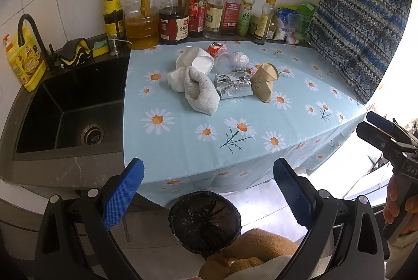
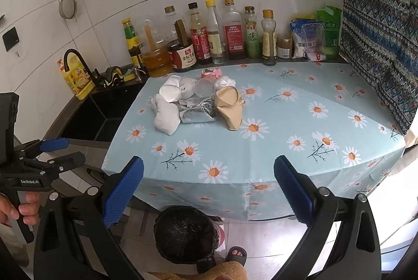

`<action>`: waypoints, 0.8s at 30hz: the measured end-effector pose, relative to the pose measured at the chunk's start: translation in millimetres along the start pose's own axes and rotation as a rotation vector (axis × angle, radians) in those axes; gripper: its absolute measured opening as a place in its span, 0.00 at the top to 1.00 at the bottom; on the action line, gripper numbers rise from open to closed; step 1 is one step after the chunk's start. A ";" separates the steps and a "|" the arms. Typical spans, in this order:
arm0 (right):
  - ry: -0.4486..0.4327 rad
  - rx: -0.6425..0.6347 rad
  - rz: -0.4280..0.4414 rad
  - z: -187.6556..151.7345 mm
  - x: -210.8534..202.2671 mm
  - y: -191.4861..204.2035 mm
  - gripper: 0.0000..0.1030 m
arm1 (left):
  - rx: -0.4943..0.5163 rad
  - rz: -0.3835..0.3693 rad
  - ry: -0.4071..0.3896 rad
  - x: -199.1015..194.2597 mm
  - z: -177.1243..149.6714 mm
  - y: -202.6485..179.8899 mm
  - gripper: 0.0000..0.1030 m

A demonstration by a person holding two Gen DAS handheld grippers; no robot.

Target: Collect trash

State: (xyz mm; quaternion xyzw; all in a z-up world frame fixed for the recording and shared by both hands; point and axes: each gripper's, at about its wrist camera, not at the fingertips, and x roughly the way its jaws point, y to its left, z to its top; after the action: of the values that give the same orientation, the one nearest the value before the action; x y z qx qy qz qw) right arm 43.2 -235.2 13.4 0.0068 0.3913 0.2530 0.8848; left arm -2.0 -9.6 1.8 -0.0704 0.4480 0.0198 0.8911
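Surface: pale blue daisy-print cloth-covered surface [image 2: 274,128], beside a black sink [image 1: 65,110].
Bin: round bin lined with a black plastic bag [image 1: 205,220], on the floor below the surface's front edge.
Trash: heaped near the back of the surface; white crumpled cloth [image 1: 198,89], silver foil wrapper [image 1: 232,88] touching it, crushed brown paper cup [image 1: 265,81] just beside the wrapper, white paper cups [image 1: 196,59] behind.
Left gripper [image 1: 209,191]: jaws wide open, empty, over the bin.
Right gripper [image 2: 209,191]: jaws wide open, holding nothing, short of the surface.
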 end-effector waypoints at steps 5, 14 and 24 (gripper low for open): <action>-0.004 -0.002 0.002 -0.8 0.8 0.5 0.04 | -0.008 -0.002 -0.002 0.5 0.7 2.6 0.07; 0.004 0.000 0.002 -0.8 1.7 -1.0 0.04 | -0.008 -0.001 0.004 1.2 -0.6 2.3 0.07; 0.007 0.000 0.003 0.5 2.7 1.7 0.04 | -0.004 0.000 0.007 1.1 -0.4 6.5 0.07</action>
State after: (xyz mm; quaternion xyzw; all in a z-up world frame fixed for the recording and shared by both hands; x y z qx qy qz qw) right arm 44.2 -232.4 12.2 0.0067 0.3944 0.2545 0.8830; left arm -2.2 -3.2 -0.1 -0.0722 0.4512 0.0207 0.8892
